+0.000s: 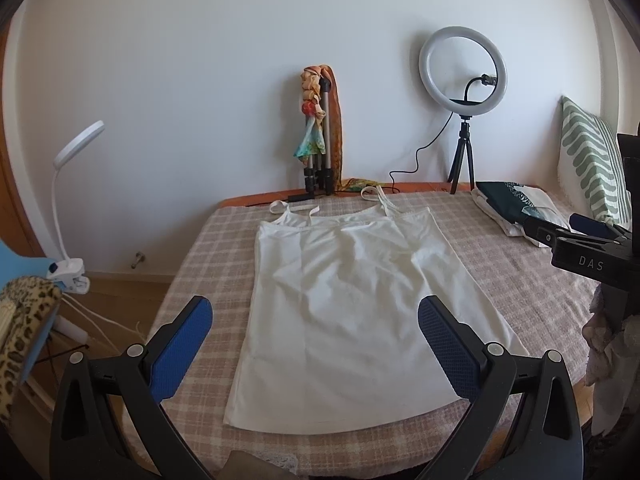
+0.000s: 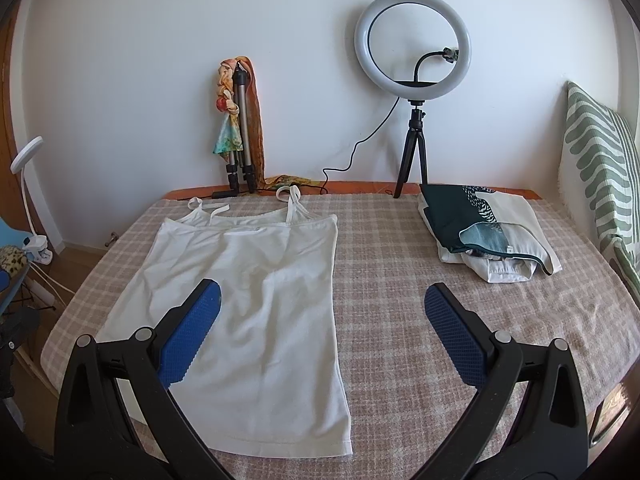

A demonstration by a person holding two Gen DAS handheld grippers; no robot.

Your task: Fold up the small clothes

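Blue-padded fingers [image 1: 444, 344] of the left gripper [image 1: 314, 314] are standing spread wide and holding nothing, hovering over the lower half of the white camisole [image 1: 348, 304]. Likewise the right gripper [image 2: 322, 302] is hanging released and empty, its left finger above the camisole's hem side and its right finger above bare checked cover. From the left wrist view the right gripper is showing at 3 o'clock. Lying flat and unfolded on the checked bed cover [image 2: 400, 280], the camisole is pointing its straps toward 12 o'clock, near the wall. At 2 o'clock in the right wrist view a pile of folded clothes [image 2: 488, 236] is resting well apart from it. Behind, a ring light [image 2: 412, 40] is standing on a small tripod, and a folded tripod draped with scarves [image 2: 236, 128] is leaning against the wall at 11 o'clock
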